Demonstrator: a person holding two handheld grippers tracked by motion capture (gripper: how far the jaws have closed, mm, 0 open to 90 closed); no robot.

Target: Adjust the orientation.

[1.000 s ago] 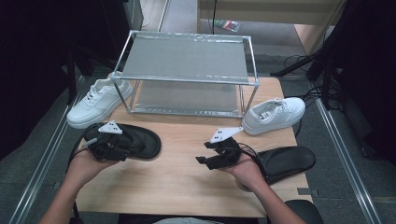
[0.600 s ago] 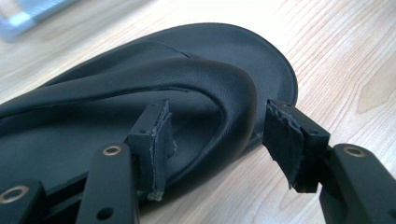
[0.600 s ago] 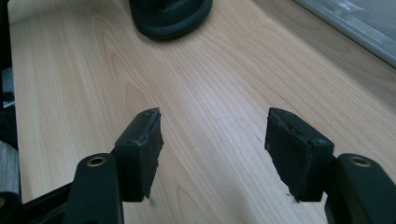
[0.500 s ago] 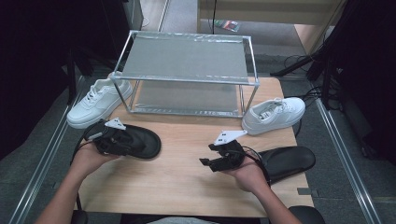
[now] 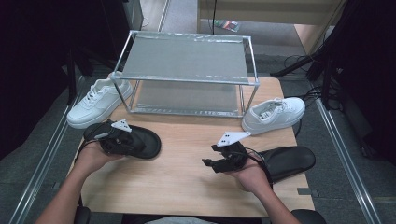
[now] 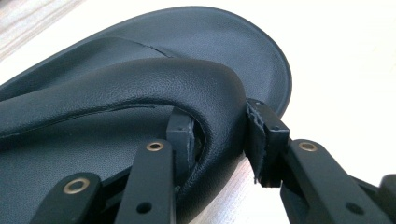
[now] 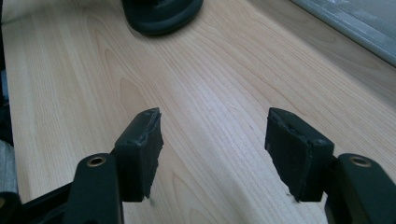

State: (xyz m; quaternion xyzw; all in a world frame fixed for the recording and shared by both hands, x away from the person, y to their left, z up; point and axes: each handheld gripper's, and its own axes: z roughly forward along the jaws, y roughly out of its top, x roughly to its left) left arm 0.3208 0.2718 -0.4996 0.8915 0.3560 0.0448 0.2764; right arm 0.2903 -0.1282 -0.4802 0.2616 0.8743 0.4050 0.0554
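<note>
Wooden table (image 5: 187,154) from above carried a black sandal (image 5: 140,142) at its left, under the left gripper (image 5: 114,140); the left gripper view showed jaws just closing onto its strap (image 6: 205,93); the right gripper (image 7: 215,158) gaped wide over bare wood

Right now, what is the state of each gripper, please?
Left gripper: its jaws have just been closing and now clamp the strap of the left black sandal.
Right gripper: open, holding nothing, above the table.
</note>
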